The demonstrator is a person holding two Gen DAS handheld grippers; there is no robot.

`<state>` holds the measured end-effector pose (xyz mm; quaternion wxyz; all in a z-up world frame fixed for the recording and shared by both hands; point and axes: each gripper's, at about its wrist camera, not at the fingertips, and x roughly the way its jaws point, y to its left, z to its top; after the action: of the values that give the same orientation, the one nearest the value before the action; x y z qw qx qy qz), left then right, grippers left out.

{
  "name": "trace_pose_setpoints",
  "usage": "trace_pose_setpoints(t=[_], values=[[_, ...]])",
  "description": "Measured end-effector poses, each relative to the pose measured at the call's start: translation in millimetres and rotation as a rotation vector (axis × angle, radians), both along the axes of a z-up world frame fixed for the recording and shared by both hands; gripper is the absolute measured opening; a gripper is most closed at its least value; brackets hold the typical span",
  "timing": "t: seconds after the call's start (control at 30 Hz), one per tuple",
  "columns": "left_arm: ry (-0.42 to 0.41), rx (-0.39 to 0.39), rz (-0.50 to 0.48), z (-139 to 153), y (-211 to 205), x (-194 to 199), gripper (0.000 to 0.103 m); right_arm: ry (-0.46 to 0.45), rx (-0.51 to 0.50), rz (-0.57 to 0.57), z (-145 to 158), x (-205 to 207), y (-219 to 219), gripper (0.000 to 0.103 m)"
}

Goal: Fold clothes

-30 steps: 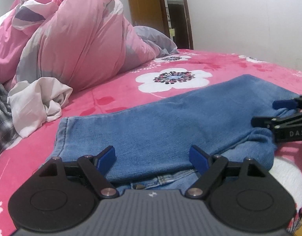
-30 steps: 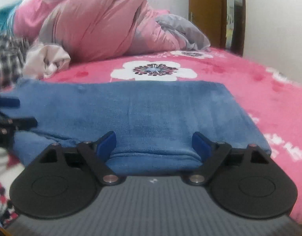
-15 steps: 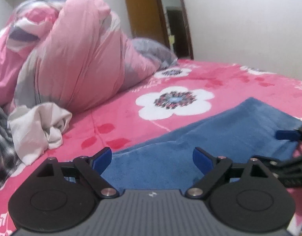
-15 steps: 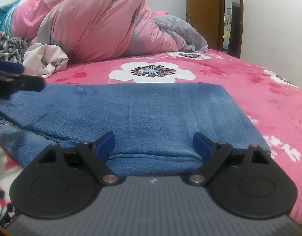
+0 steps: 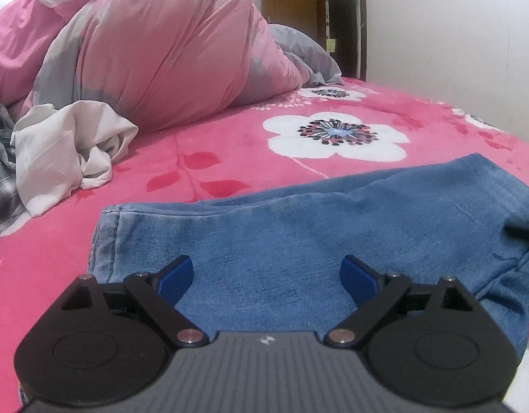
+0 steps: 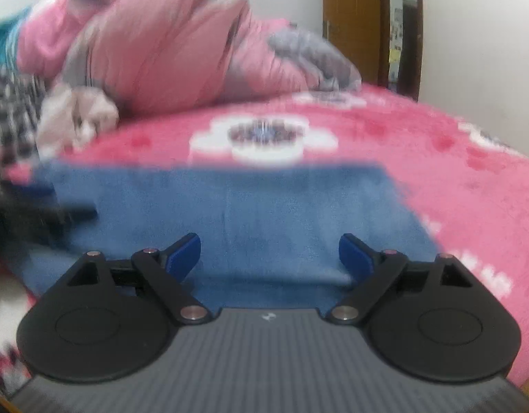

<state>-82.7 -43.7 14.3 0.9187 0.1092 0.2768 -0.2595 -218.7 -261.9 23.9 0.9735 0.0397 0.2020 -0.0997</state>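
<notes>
Lowered again after lifting half a second ago, the left gripper [image 5: 266, 277] hangs over the jeans [image 5: 298, 241], blue fingers wide apart, holding nothing. Its view now takes in the hemmed left end once more. The right gripper [image 6: 269, 253], fingers also spread and empty, blurs as it shifts over the doubled denim. Jeans lie flat in a long band on the pink floral blanket [image 5: 230, 144]. Beyond sit crumpled white cloth [image 5: 64, 148] and heaped duvet [image 5: 154, 44]. Another fold seems likely.
</notes>
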Motion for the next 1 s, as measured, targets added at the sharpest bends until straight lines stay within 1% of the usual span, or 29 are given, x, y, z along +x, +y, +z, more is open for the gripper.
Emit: trace_pose_setpoints(t=[0.07,0.13,0.23,0.27,0.33,0.4,0.43,0.47,0.57,0.7,0.73,0.77,0.8,0.83,0.87,0.97,1.0], values=[[-0.010,-0.001,-0.002,-0.9,0.4,-1.8,0.094,-0.044,-0.036,0.024,20.4,6.9,2.0,0.088],[-0.017,-0.002,-0.003,-1.8,0.9,-3.1,0.094,-0.048,-0.085,0.036,32.2,22.5,3.9,0.089],[-0.023,-0.008,-0.004,-2.7,1.7,-3.8,0.094,0.034,-0.069,0.048,24.1,55.4,0.7,0.089],[-0.025,-0.008,-0.005,-2.9,1.9,-4.1,0.094,0.070,-0.044,0.060,17.3,66.5,-1.3,0.089],[-0.029,-0.010,-0.006,-3.3,2.2,-4.5,0.094,0.195,0.006,0.085,-7.2,89.9,-2.3,0.089],[-0.033,-0.010,-0.007,-3.9,2.3,-5.3,0.094,0.232,-0.038,0.079,-22.9,96.5,5.3,0.091],[-0.033,-0.013,-0.007,-3.9,2.7,-5.4,0.094,0.251,-0.048,0.074,-22.1,98.0,8.0,0.091],[-0.033,-0.015,-0.008,-4.0,3.2,-5.4,0.095,0.268,-0.036,0.063,-16.9,100.0,8.2,0.091],[-0.037,-0.016,-0.009,-4.4,3.1,-5.4,0.095,0.248,0.022,0.053,4.4,104.8,6.5,0.090],[-0.039,-0.018,-0.009,-4.7,3.5,-5.7,0.095,0.281,-0.050,0.060,7.8,129.8,18.5,0.090],[-0.040,-0.017,-0.009,-4.6,3.5,-5.8,0.095,0.312,-0.074,0.062,0.4,139.6,18.4,0.091],[-0.040,-0.016,-0.009,-4.6,3.4,-5.9,0.095,0.352,-0.098,0.064,-9.9,150.7,17.0,0.097],[-0.041,-0.015,-0.009,-4.6,3.3,-5.9,0.095,0.363,-0.064,0.060,-11.8,154.0,10.8,0.098],[-0.041,-0.017,-0.009,-4.7,3.6,-5.9,0.095,0.362,-0.007,0.053,-10.5,154.5,2.7,0.098],[-0.041,-0.019,-0.009,-4.7,4.0,-5.9,0.095,0.358,0.036,0.044,-3.2,152.3,-3.7,0.095],[-0.043,-0.021,-0.010,-4.9,4.2,-6.4,0.095,0.301,0.056,-0.006,19.8,135.9,-16.4,0.094],[-0.044,-0.021,-0.010,-5.0,4.1,-6.7,0.095,0.289,0.061,-0.021,23.1,131.9,-23.1,0.094]])
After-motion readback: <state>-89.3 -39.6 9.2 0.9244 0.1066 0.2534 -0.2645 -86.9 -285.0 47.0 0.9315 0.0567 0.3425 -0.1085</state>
